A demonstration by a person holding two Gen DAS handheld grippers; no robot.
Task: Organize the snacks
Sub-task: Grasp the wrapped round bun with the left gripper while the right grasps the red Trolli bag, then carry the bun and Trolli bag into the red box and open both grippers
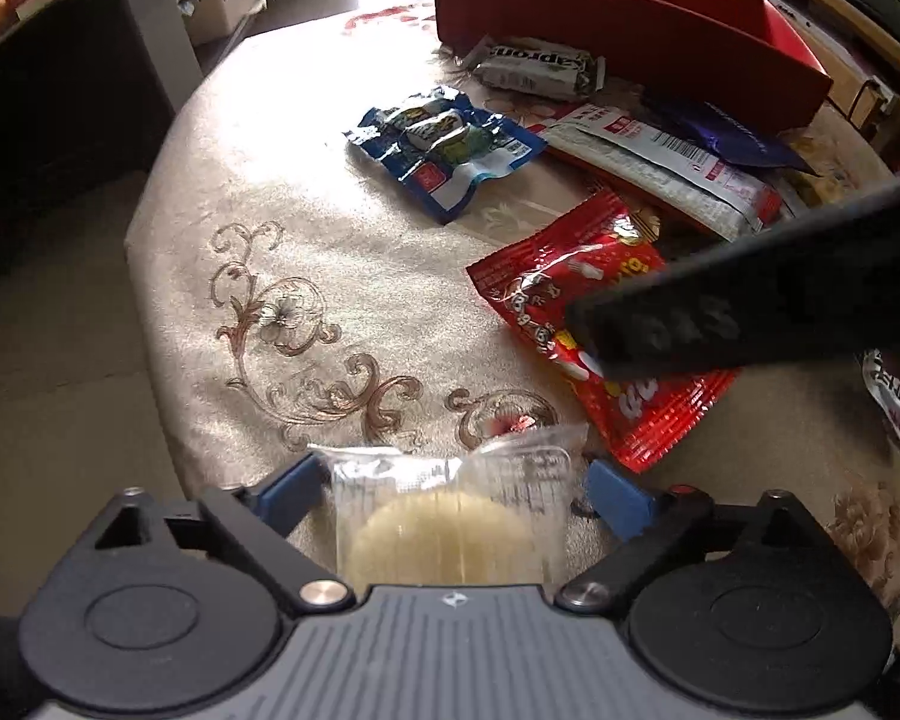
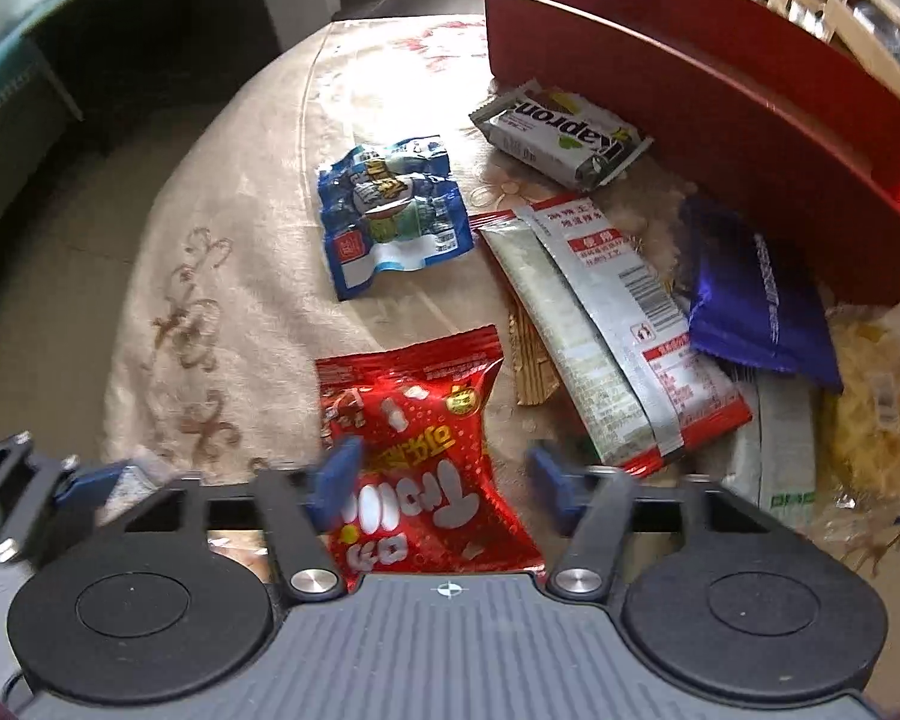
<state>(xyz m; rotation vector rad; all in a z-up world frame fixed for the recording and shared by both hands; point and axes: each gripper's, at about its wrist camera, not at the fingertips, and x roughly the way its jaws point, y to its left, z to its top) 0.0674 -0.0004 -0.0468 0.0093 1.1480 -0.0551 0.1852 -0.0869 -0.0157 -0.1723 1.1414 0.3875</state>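
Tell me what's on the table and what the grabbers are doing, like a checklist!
Surface: flowery beige tablecloth.
Job's things: red box; outside it lie a red packet, blue packet, Kapron bar, long red-and-white packet, purple packet and clear packet.
Clutter: yellowish bag at the pile's edge.
Grippers: left gripper open, fingers either side of the clear packet; right gripper open, fingers straddling the red packet.
Cables: nothing seen.
Surroundings: teal sofa, shelves.

"Kapron" on grey wrapper [image 2: 561, 135]
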